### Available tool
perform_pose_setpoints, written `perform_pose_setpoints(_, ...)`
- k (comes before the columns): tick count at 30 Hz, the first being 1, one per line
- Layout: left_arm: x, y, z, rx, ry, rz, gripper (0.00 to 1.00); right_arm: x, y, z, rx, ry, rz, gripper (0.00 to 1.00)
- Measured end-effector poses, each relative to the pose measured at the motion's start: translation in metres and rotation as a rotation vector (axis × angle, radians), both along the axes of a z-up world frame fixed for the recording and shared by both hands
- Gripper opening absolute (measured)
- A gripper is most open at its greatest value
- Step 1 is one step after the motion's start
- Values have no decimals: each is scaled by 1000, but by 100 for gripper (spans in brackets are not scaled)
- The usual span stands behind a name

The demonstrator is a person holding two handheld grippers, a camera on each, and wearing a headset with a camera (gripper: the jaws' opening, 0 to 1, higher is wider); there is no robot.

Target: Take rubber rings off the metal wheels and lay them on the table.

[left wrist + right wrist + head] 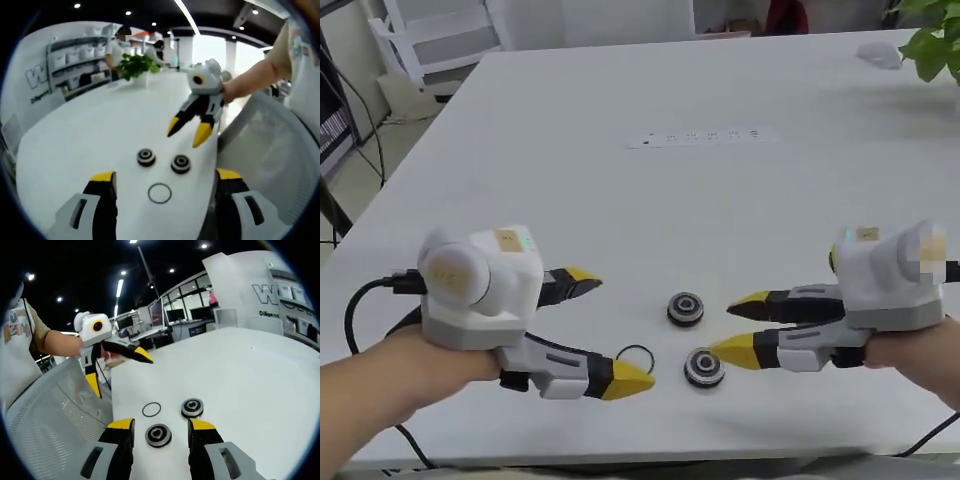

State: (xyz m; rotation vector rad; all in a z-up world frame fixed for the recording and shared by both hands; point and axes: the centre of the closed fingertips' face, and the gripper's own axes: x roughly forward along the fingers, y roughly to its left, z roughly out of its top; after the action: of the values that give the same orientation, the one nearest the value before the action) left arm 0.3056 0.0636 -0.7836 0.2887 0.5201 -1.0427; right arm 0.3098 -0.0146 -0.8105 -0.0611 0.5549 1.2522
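Two small metal wheels with dark rims (686, 308) (704, 368) lie on the white table (650, 210). A loose black rubber ring (635, 347) lies flat to their left. My left gripper (610, 330) stands open, its jaws either side of the ring (149, 193), with the wheels (146, 157) (180, 163) just beyond. My right gripper (735, 328) is open too, close to the nearer wheel (158, 435), which sits between its jaw tips; the other wheel (192, 408) and the ring (143, 410) lie further out. Each gripper faces the other (187, 136) (120, 372).
A white power strip (705, 136) lies at mid-table. A green plant (935, 45) and a crumpled white item (878, 55) are at the far right corner. A white chair (430, 40) stands beyond the far left edge. The wheels lie close to the table's near edge (650, 462).
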Motion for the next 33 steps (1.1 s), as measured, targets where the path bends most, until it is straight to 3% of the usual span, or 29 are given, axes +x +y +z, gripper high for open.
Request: perform_pose_setpoints(33, 3, -36, -39, 49, 56, -80, 66, -12, -6, -44, -61, 11, 28, 31)
